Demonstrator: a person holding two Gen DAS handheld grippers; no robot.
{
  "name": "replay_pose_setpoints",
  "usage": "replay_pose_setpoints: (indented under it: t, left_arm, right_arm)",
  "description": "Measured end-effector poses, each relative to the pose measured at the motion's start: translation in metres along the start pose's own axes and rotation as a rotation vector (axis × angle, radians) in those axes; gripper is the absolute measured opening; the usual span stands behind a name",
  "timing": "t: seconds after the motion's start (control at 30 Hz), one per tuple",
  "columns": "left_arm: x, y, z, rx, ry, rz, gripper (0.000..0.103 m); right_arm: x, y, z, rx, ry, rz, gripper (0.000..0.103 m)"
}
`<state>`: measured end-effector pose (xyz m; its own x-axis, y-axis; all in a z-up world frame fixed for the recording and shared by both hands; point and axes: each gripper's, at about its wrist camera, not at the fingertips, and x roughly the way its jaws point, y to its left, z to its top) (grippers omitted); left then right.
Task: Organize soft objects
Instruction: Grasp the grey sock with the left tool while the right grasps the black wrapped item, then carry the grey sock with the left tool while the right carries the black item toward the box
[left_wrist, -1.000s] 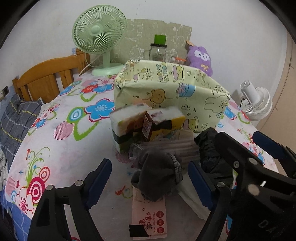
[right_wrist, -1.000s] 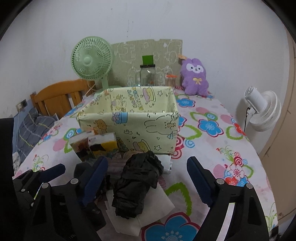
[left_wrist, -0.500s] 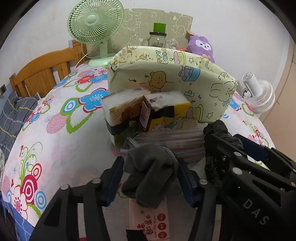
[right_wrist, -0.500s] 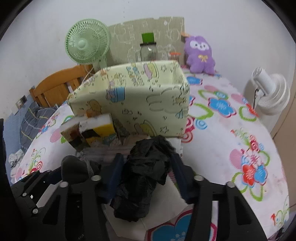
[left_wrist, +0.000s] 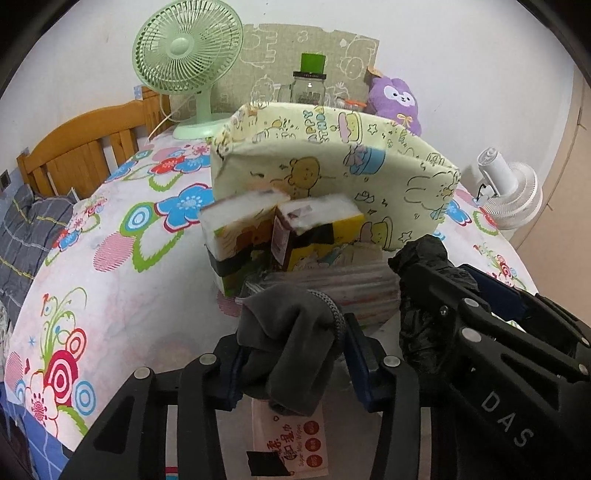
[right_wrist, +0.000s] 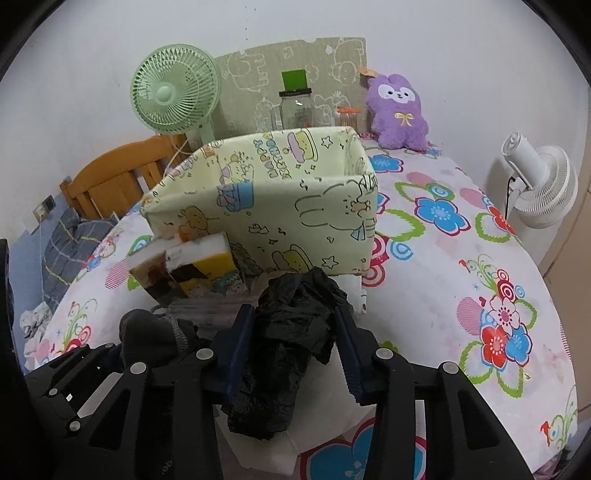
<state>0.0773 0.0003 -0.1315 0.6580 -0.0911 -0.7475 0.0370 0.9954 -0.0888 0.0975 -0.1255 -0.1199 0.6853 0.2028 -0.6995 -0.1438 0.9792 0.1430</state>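
Observation:
My left gripper (left_wrist: 293, 354) is shut on a dark grey sock (left_wrist: 291, 332) and holds it just above the table. My right gripper (right_wrist: 293, 343) is shut on a crumpled black plastic bag (right_wrist: 291, 332), which also shows in the left wrist view (left_wrist: 421, 280). A pale yellow cartoon-print fabric box (left_wrist: 332, 173) stands open-topped right behind both; it also shows in the right wrist view (right_wrist: 273, 206). Tissue packs (left_wrist: 280, 232) lean against its front.
A wet-wipes packet (left_wrist: 291, 439) lies under the sock. White paper (right_wrist: 332, 435) lies under the bag. A striped clear pouch (left_wrist: 343, 288) lies before the tissue packs. A green fan (left_wrist: 184, 55), glass jar (left_wrist: 308, 86), purple plush (right_wrist: 397, 110) and white fan (right_wrist: 539, 184) stand around.
Both grippers moved forward and closed: the left onto the grey sock, the right onto the black bag. Both objects are now lifted slightly toward the box.

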Motion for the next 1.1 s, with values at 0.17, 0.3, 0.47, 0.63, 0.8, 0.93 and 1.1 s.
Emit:
replay_pose_setpoints:
  t: [0.17, 0.3, 0.47, 0.63, 0.8, 0.93, 1.1]
  left_arm:
    - [-0.011, -0.004, 0.004, 0.007, -0.02, 0.003, 0.046]
    - [-0.021, -0.009, 0.008, 0.013, -0.04, 0.007, 0.046]
    - [-0.035, -0.014, 0.014, 0.015, -0.07, 0.001, 0.044]
    - [-0.049, -0.019, 0.02, 0.019, -0.101, 0.003, 0.043]
    - [-0.058, -0.022, 0.026, 0.016, -0.124, -0.005, 0.041]
    - [-0.055, -0.025, 0.027, 0.014, -0.114, -0.013, 0.041]
    - [-0.047, -0.023, 0.021, 0.005, -0.095, -0.012, 0.044]
  right_arm:
    - [-0.01, 0.0, 0.003, 0.007, -0.018, 0.013, 0.047]
    - [-0.021, -0.001, 0.007, 0.013, -0.039, 0.022, 0.046]
    - [-0.037, -0.003, 0.015, 0.014, -0.071, 0.025, 0.046]
    - [-0.05, -0.004, 0.021, 0.015, -0.094, 0.027, 0.046]
    - [-0.061, -0.004, 0.028, 0.011, -0.116, 0.029, 0.046]
    - [-0.064, -0.001, 0.031, 0.003, -0.124, 0.035, 0.046]
    - [-0.057, 0.001, 0.027, -0.001, -0.107, 0.04, 0.047]
